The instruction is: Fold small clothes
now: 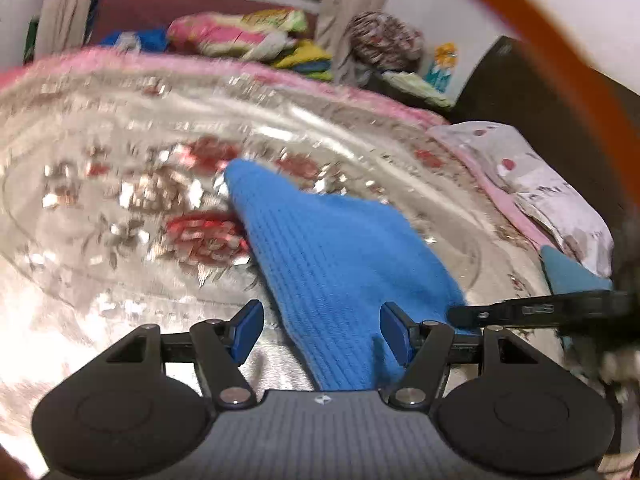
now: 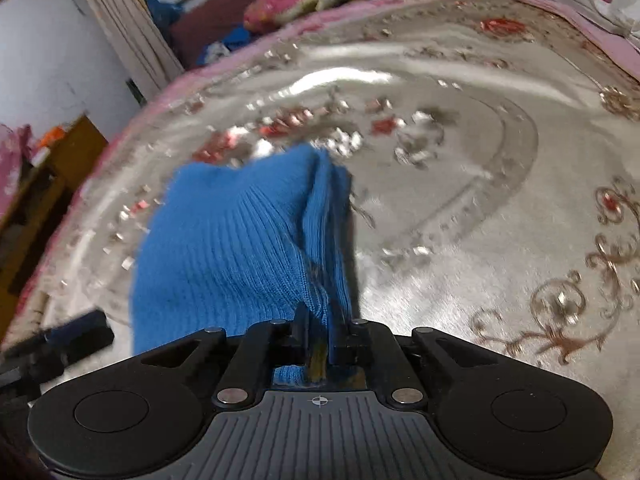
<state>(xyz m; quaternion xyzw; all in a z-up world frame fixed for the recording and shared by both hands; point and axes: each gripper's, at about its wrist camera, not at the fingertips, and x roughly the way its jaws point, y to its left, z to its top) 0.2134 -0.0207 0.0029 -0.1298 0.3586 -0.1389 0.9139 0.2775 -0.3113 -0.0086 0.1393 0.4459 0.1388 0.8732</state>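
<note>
On the bedspread (image 2: 480, 240), right gripper (image 2: 318, 320) pinches blue knit (image 2: 224, 240); left gripper (image 1: 322, 326) gapes

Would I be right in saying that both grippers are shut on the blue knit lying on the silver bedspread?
Only the right gripper is shut on the blue knit. The left wrist view shows the left gripper open, its pads clear of the knit. The silver bedspread part stands.

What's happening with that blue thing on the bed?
A person is folding a small blue knitted garment on a shiny flowered bedspread, using a tool in each hand. The right tool is pinched shut on a bunched edge of the blue knit. The left tool is open, with the cloth lying between its blue pads but not squeezed. The fold is not finished yet.
</note>
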